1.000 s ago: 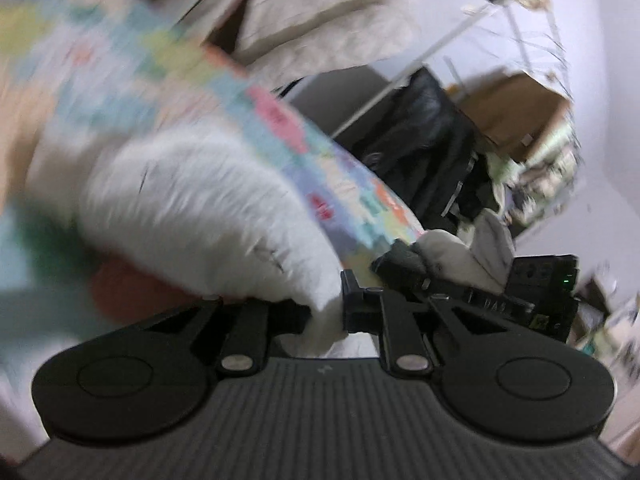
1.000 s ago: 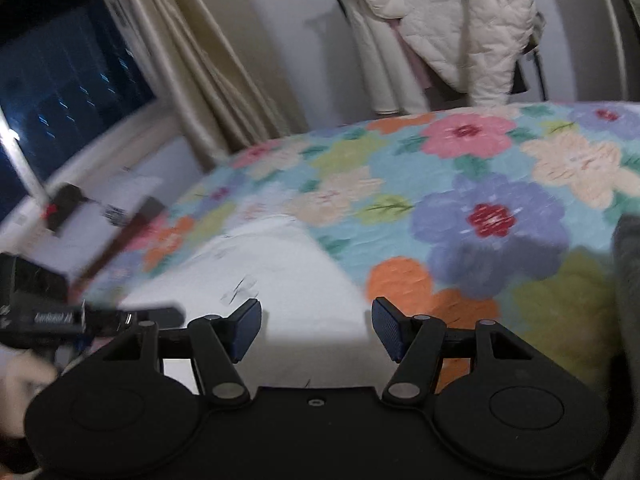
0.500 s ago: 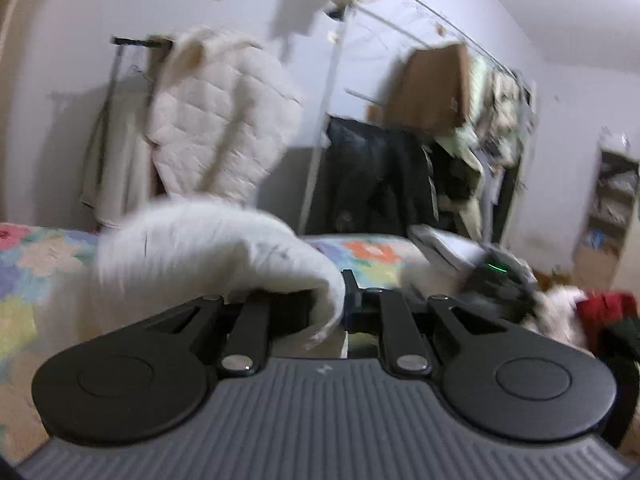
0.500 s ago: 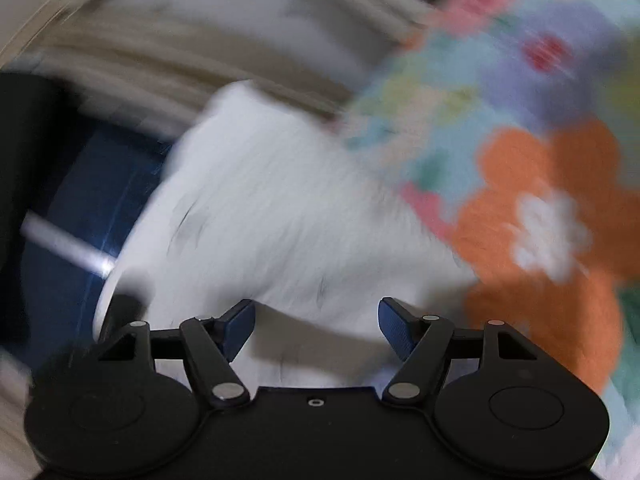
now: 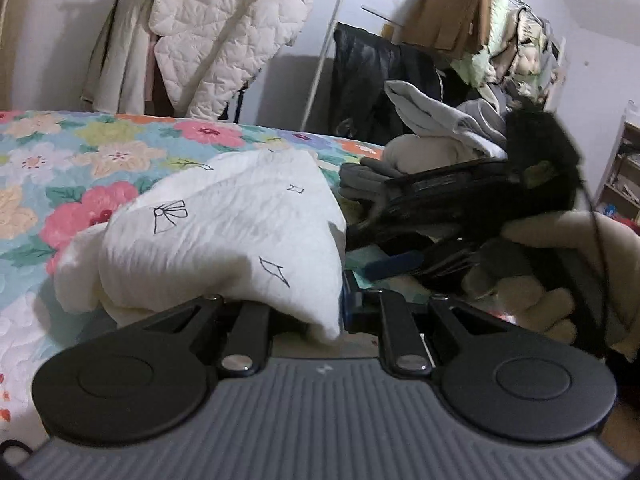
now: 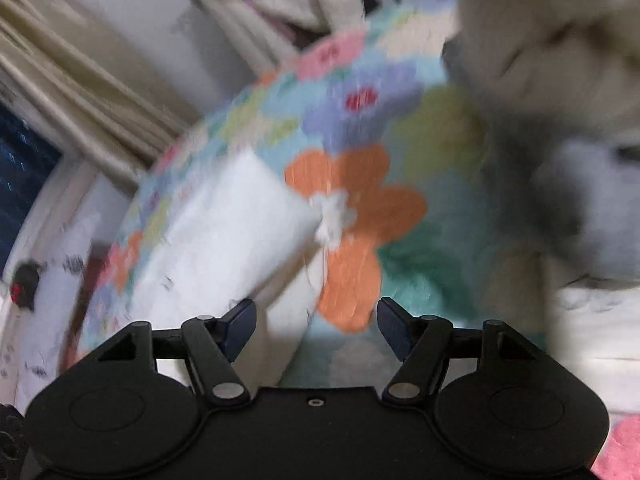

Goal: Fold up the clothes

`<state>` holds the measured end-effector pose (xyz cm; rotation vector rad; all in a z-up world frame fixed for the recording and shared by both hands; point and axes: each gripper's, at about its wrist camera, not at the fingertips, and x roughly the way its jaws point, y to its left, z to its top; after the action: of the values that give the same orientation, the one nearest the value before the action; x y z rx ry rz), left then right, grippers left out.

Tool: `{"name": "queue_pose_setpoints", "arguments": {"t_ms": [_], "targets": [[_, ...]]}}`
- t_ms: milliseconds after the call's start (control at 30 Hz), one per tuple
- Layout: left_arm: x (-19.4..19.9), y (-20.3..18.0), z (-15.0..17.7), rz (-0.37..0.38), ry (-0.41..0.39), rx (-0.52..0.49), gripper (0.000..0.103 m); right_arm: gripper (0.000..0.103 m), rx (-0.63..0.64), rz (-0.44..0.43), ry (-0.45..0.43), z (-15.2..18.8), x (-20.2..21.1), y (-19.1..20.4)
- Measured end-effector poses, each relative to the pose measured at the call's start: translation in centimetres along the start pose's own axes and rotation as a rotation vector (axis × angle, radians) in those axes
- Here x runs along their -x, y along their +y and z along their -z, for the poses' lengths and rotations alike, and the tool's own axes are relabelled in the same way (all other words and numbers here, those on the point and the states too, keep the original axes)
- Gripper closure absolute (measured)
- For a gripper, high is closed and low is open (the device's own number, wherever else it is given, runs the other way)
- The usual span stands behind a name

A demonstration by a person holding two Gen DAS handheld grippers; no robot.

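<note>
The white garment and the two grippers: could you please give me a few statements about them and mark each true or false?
1. The left gripper is shut on the white garment. True.
2. The right gripper is clamped on the garment. False: its jaws stand apart with nothing between them.
3. The garment is plain, with no markings. False: it carries small black line drawings.
4. The floral bedspread lies under the garment. True.
5. A quilted cream jacket hangs behind the bed. True.

White walls [image 5: 48,40], beige curtains [image 6: 80,92], dark window [image 6: 20,176].
</note>
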<state>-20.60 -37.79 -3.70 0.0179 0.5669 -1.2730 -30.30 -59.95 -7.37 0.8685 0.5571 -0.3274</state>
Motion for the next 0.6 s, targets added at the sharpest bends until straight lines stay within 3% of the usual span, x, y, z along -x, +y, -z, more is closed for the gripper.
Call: {"name": "queue_pose_setpoints", "arguments": {"t_ms": [67,167,233,333,400,433,500,567,600], "targets": [[0.5,0.2,0.1,-0.011,-0.006,0.009,0.088,0.03,-0.105,-0.125,-0.013,-0.1,0.0,-1.4],[1.2,-0.4,0.5,-0.021,-0.014,-0.029,0.088,0.024,-0.315,-0.448,0.072,0.3,-2.0,-3.3],[1.5,-1.1,0.9,-0.015,-0.014,-0.039,0.088,0.018,-0.396,-0.533,0.113,0.7,-3.4,-3.6],[1.8,-2.2,1.3,0.014,-0.018,-0.061,0.088,0.016,-0.364,-0.413,0.117,1.0,-4.9,-3.2],[1.7,-2.9,1.6,0.042,0.01,-0.082,0.088,0.014,-0.392,-0.396,0.099,1.5,-5.6,-3.8],[1.5,-3.2,1.6,0.056,0.043,-0.089,0.087,0.018,-0.399,-0.391,0.088,1.6,-5.8,-4.0],[0.9,-3.3,1.6,0.058,0.131,-0.102,0.086,0.038,-0.373,-0.384,0.061,1.2,-5.7,-4.1],[1.5,-3.1,0.9,0.075,0.155,-0.135,0.086,0.057,-0.247,-0.35,0.006,0.3,-5.1,-3.1],[2.3,-2.9,0.3,0.097,0.157,-0.151,0.086,0.058,-0.186,-0.339,-0.026,-0.1,-4.6,-2.5]]}}
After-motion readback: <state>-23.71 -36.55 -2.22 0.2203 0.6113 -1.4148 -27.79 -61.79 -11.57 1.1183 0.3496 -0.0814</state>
